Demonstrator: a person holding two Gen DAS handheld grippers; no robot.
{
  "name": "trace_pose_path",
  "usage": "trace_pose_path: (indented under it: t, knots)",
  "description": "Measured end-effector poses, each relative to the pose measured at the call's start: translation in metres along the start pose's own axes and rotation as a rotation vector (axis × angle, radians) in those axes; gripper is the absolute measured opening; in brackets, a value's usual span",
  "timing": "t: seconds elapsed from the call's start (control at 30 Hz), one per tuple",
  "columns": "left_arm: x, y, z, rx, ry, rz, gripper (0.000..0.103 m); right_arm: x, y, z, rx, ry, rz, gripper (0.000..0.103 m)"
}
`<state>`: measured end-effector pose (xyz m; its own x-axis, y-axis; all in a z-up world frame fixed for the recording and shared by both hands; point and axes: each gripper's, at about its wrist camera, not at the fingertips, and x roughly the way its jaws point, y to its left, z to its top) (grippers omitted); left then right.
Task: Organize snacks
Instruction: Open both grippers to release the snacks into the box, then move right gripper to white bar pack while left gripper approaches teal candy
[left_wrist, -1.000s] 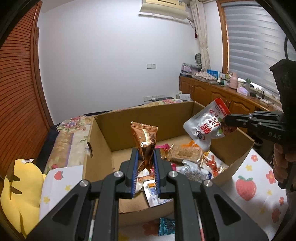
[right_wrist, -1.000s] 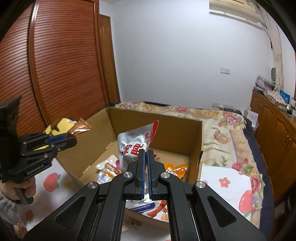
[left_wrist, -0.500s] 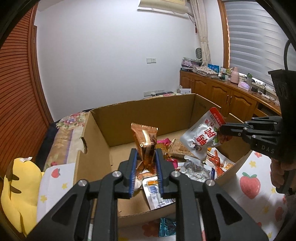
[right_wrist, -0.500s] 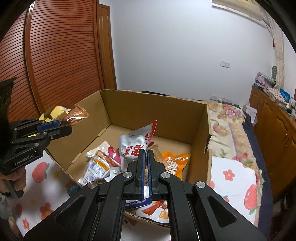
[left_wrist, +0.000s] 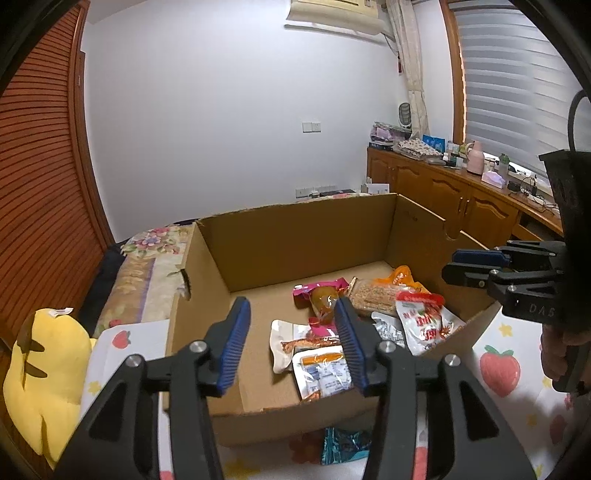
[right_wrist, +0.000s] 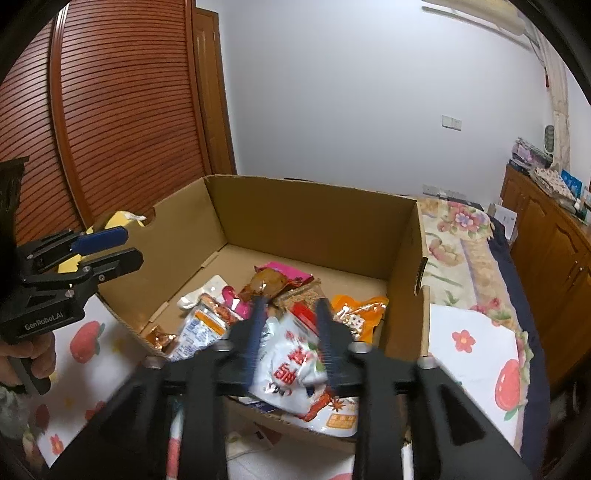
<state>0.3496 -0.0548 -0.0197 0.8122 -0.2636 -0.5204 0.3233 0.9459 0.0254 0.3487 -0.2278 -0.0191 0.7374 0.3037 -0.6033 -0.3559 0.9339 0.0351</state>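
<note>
Both grippers spread wide, empty: left gripper (left_wrist: 291, 341) and right gripper (right_wrist: 290, 338) over near edge of cardboard box (left_wrist: 295, 236). White-red pouch (right_wrist: 291, 373) lies in box near-right, brown packet (right_wrist: 267, 282) mid pile. Next: pull straight back w/o snagging rim, then grab teal pack (left_wrist: 343, 445) outside box, near side.

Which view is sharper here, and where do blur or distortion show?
Left wrist view: sharp; fisheye bends the wooden door and blinds. Right wrist view: right gripper, jaws open, and the white pouch below are motion-smeared, while the cardboard box stays crisp.
</note>
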Motion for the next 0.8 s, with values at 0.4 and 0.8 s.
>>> trace_pose_path:
  t: [0.4, 0.8]
  knots:
    - [-0.062, 0.006, -0.042, -0.034, -0.058, 0.028, 0.052, -0.068, 0.016, -0.025, 0.058, -0.075, 0.017, 0.031]
    - [-0.066, 0.006, -0.096, -0.044, 0.004, 0.025, 0.053, -0.077, 0.036, -0.061, 0.073, -0.022, -0.001, 0.031]
